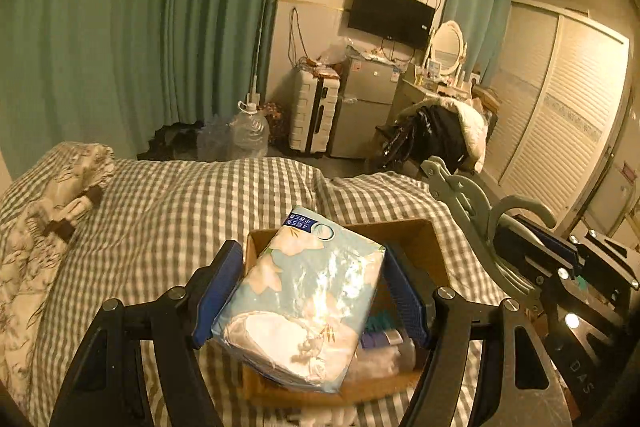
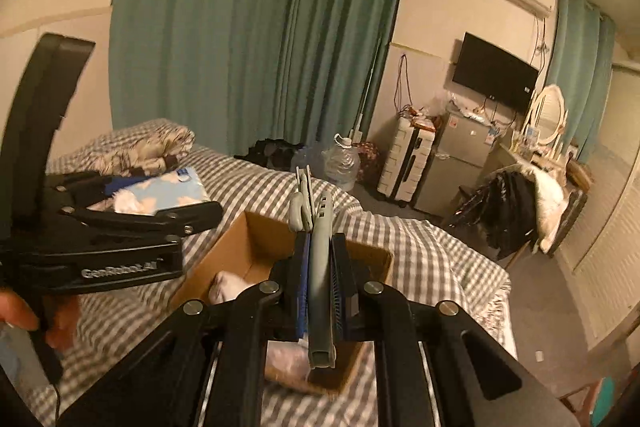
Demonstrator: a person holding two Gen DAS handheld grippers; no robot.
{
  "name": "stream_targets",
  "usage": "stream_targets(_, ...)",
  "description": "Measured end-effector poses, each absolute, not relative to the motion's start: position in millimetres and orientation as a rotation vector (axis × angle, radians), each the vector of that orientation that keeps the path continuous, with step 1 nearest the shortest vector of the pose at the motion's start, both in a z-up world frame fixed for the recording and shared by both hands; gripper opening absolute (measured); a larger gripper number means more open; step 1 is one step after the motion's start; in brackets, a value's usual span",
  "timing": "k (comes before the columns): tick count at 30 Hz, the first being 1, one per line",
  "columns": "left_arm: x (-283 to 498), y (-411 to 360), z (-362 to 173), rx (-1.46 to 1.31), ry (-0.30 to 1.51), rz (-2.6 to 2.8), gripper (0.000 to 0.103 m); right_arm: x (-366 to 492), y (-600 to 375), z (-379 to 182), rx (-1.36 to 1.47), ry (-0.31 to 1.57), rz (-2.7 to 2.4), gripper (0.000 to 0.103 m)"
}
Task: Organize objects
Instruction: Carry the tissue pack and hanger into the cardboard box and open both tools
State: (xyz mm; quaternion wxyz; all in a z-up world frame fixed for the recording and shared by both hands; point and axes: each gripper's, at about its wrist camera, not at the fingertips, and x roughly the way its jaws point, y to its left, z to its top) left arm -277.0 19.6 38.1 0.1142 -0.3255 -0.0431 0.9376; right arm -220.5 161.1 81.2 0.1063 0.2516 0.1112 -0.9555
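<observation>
Left wrist view: the left gripper [image 1: 310, 291] clamps a soft, glossy plastic tissue pack [image 1: 304, 303], pale blue with cream flowers, its blue ribbed pads [image 1: 218, 291] pressing both sides. The pack hangs tilted over an open cardboard box [image 1: 420, 239] on the grey checked quilt [image 1: 180, 207].

Right wrist view: the right gripper [image 2: 320, 291] is clenched on a flat grey-green plastic hanger [image 2: 320, 267], held edge-on above the same box [image 2: 248, 235]; the left gripper [image 2: 120, 219] with its pack [image 2: 168, 195] sits to the left
</observation>
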Motion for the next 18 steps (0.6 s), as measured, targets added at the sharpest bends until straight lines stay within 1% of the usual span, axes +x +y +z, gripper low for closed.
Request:
stream_targets(4,-300.7,28.3,3.0,-1.019,-0.101,2.718,0.073,-251.0,164.4,59.8,0.800,0.320,-2.794,0.010)
stream_targets(8,-313.8,36.4,-35.3,-1.088,-0.038,2.684,0.073,-273.9,166.7,22.3,0.902,0.305,-2.761,0.010)
stream_targets(13,-315.5,44.3,-56.0,-1.102,0.045,2.682,0.075,-289.1,173.8,-9.5,0.975,0.273,-2.746,0.010)
stream_targets(16,-313.4,44.4,-58.0,-1.099,0.054,2.686,0.085,-291.0,180.6,-11.9,0.957,0.223,-2.757,0.011)
stream_targets(17,-310.9,42.8,-55.8,-1.093,0.057,2.708,0.096,-289.6,183.7,-9.3,0.939,0.209,-2.767,0.016)
stream_targets(18,-308.1,41.3,-52.8,-1.081,0.061,2.728,0.103,-290.3,186.6,-7.1,0.942,0.208,-2.780,0.022)
